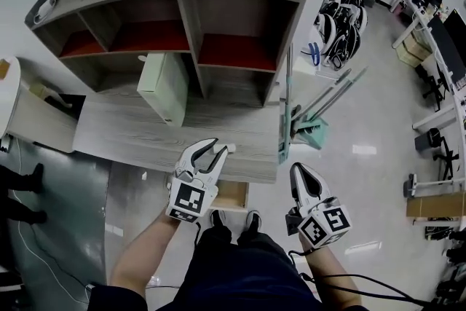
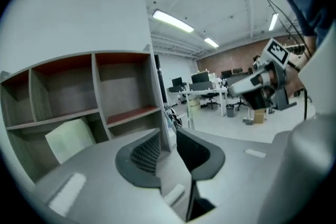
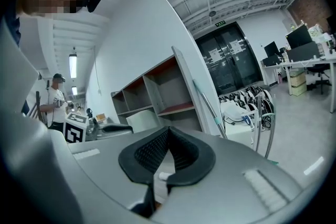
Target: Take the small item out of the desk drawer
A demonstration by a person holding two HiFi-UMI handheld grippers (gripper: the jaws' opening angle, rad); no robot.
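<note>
The grey wooden desk [image 1: 145, 131] carries a shelf hutch [image 1: 182, 4] and a pale green box [image 1: 166, 87]. Under its front edge a light-wood drawer [image 1: 231, 194] stands pulled out, its inside mostly hidden by my left gripper. My left gripper [image 1: 218, 151] hovers over the desk's front edge with its jaws apart and nothing between them [image 2: 168, 134]. A small white thing [image 1: 231, 148] lies at the desk edge just right of its tips; I cannot tell what it is. My right gripper [image 1: 297, 170] hangs off the desk's right front corner, jaws shut and empty [image 3: 169, 131].
Long poles with teal fittings [image 1: 313, 120] lean against the desk's right end. A heap of helmets [image 1: 342, 18] lies on the floor behind them. Someone's feet [image 1: 22, 193] stand at the far left beside a white round table [image 1: 7, 84]. Office desks line the right wall.
</note>
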